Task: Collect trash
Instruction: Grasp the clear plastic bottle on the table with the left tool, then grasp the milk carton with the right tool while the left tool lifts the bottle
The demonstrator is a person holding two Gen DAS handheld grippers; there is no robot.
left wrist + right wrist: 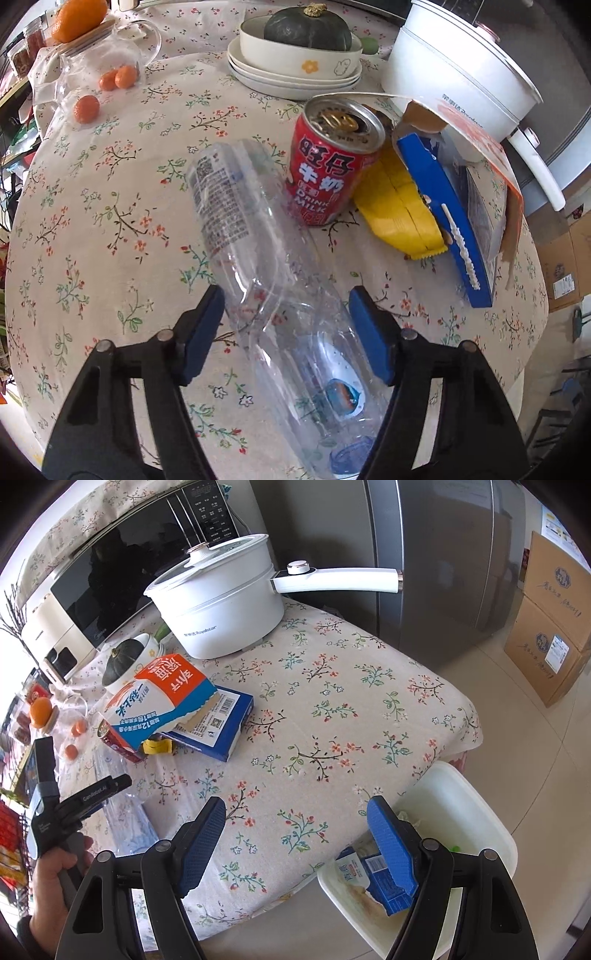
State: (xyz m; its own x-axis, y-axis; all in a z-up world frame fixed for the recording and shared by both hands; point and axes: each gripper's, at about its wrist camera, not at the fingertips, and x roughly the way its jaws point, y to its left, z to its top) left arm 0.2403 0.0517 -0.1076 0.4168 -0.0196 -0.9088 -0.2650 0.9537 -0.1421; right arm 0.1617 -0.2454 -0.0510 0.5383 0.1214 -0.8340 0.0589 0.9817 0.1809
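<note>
A clear empty plastic bottle lies on the floral tablecloth, its blue-capped end toward me. My left gripper is open, its blue pads on either side of the bottle's middle, not pressing it. Behind stand a red milk can, a yellow wrapper, a blue box and a torn carton. My right gripper is open and empty over the table's near edge. A white bin beside the table holds a blue-white carton. The left gripper shows in the right wrist view.
A white electric pot with a long handle, a bowl with a green squash on stacked plates, a glass teapot and small oranges stand at the back. A microwave, a fridge and cardboard boxes surround the table.
</note>
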